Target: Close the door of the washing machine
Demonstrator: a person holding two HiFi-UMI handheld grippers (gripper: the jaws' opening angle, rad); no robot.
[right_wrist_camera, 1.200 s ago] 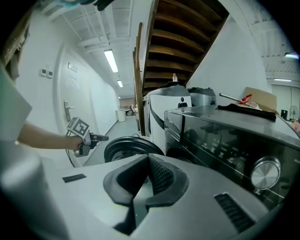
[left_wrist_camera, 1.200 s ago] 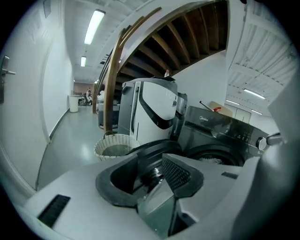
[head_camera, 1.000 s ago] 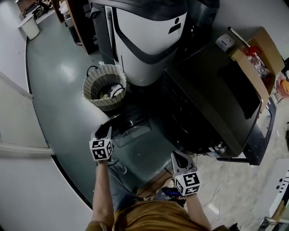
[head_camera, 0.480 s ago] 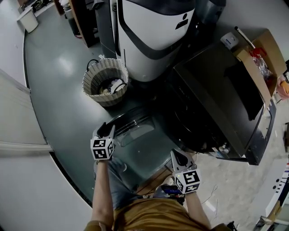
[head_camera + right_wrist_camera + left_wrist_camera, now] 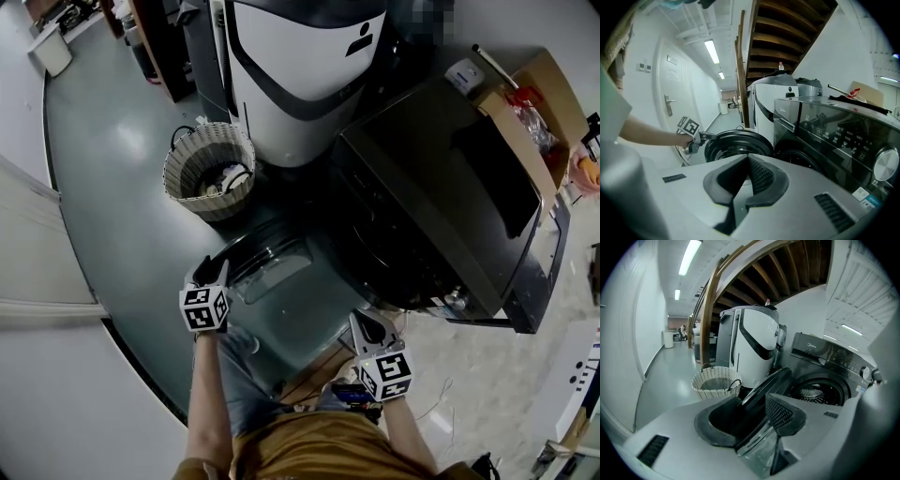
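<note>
Brand name "Midea" in pale letters along the upper front of the washing machine (image 5: 820, 366), right of centre in the left gripper view. Small dark person-shaped sign on the white appliance (image 5: 309, 56), top of the head view. Sticker (image 5: 867, 197) print at lower right of the right gripper view too small to read.

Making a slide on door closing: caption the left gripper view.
Left tool, jaws just opened, straddling the rim of the open washing machine door; drum and wicker basket behind.

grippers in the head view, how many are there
2. The left gripper, lower left, straddles the rim of the open washing machine door, its jaws just opened. The right gripper, lower right near the washing machine, is shut and empty. No others show.
</note>
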